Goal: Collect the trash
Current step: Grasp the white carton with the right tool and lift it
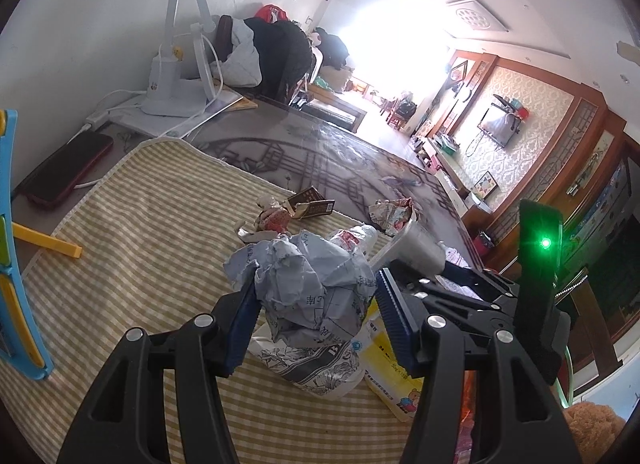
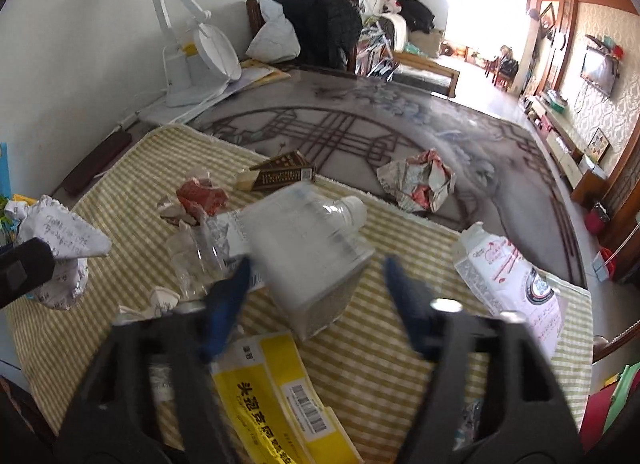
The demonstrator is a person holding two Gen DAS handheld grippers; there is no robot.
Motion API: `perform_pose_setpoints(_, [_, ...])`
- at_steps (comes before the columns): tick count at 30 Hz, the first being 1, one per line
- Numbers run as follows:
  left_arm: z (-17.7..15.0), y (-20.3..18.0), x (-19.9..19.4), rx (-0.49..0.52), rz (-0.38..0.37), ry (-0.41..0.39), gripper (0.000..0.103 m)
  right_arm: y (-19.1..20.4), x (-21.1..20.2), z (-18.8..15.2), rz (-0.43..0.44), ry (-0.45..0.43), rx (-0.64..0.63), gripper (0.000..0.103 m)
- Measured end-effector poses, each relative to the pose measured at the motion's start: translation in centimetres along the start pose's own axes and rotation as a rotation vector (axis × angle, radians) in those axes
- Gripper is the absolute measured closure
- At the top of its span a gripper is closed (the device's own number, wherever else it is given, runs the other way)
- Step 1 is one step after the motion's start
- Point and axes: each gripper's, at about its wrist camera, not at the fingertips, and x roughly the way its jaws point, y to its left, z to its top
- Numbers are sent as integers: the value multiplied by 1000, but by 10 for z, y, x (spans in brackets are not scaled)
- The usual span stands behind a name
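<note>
Striped cloth (image 2: 352,364): near half crowded. Crumpled paper ball (image 1: 308,288) fills the gap between the left gripper's (image 1: 316,304) fingers. Clear plastic container (image 2: 308,248) lies tilted ahead of the right gripper (image 2: 316,304), between its spread fingers; yellow packet (image 2: 276,396) under them.

Flanking obstacles: white pouch (image 2: 508,272) to the right, clear wrapper (image 2: 196,260) to the left.

Open passage: bare patterned tabletop (image 2: 400,124) beyond the cloth, broken only by 1 newspaper wad (image 2: 416,180).

Far-left corner blocked by desk lamp (image 1: 176,76) and phone (image 1: 64,168).
</note>
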Motion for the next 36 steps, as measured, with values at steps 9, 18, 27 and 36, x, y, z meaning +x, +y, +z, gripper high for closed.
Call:
perform_pose_setpoints(9, [-8,-9,7,43,16,14,49,-22,-68,-5,-1,-138,32,61])
perform_pose_setpoints(18, [-13,-15,9,68,20,6,49,-69,-138,-37,-16,-211,64,61])
perform_pose_setpoints(27, [-20,-20,1,124,91,-54,49,-96,-144,-74,-85,-237,91,61])
perform_pose_setpoints(36, [-27,-37,-14,159,141,-101,49,-133,-165,-82,-84,-302,210,65])
